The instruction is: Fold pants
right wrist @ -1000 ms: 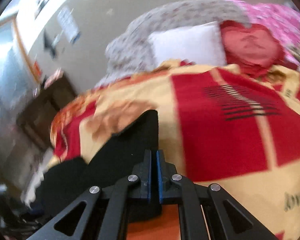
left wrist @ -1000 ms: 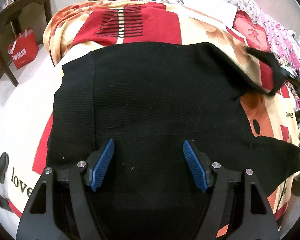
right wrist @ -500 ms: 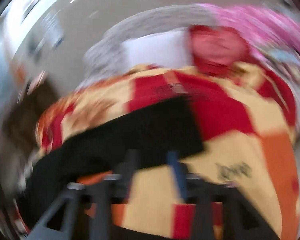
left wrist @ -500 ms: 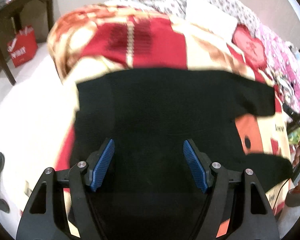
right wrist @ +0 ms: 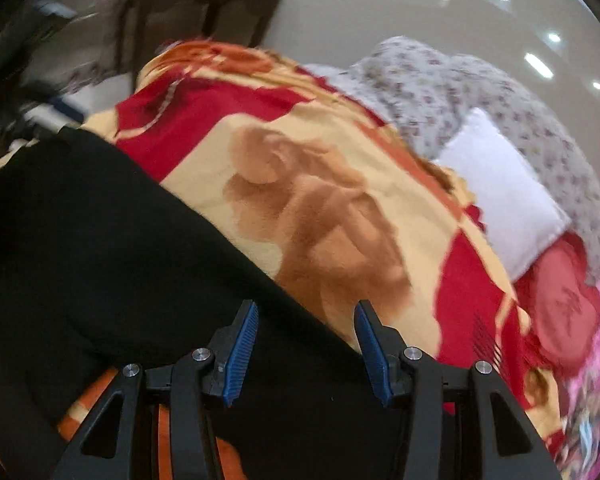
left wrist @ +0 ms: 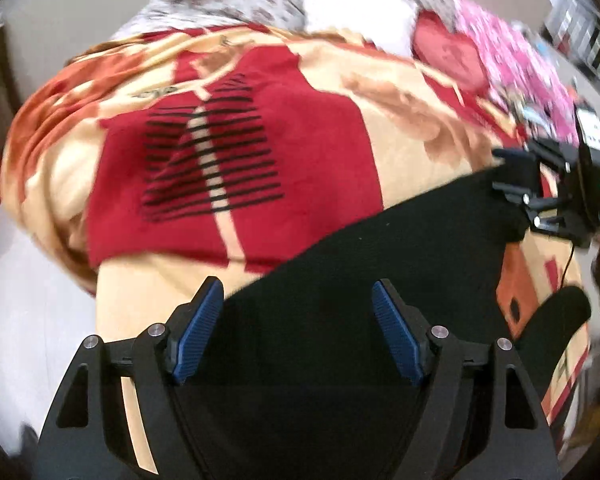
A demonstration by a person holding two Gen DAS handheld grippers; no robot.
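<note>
The black pants (left wrist: pixel 380 264) lie spread on a red, cream and orange blanket (left wrist: pixel 300 128) on a bed. My left gripper (left wrist: pixel 296 320) is open and empty, its blue pads over the near part of the pants. My right gripper (right wrist: pixel 306 336) is open and empty, its pads over the far edge of the pants (right wrist: pixel 100 240). The right gripper also shows in the left wrist view (left wrist: pixel 516 184) at the far right corner of the pants. A loose flap of the pants (left wrist: pixel 560 316) lies at the right.
A white pillow (right wrist: pixel 504 216), a red heart cushion (right wrist: pixel 560 312), a grey floral quilt (right wrist: pixel 460 92) and pink bedding (left wrist: pixel 512 56) lie at the head of the bed. A dark wooden table (right wrist: pixel 188 16) stands beyond the bed. White floor (left wrist: pixel 28 312) is at the left.
My right gripper has let go of the pants corner and opened. The pants corner now lies on the blanket. My left gripper has stayed open and shifted toward the far edge of the pants.
</note>
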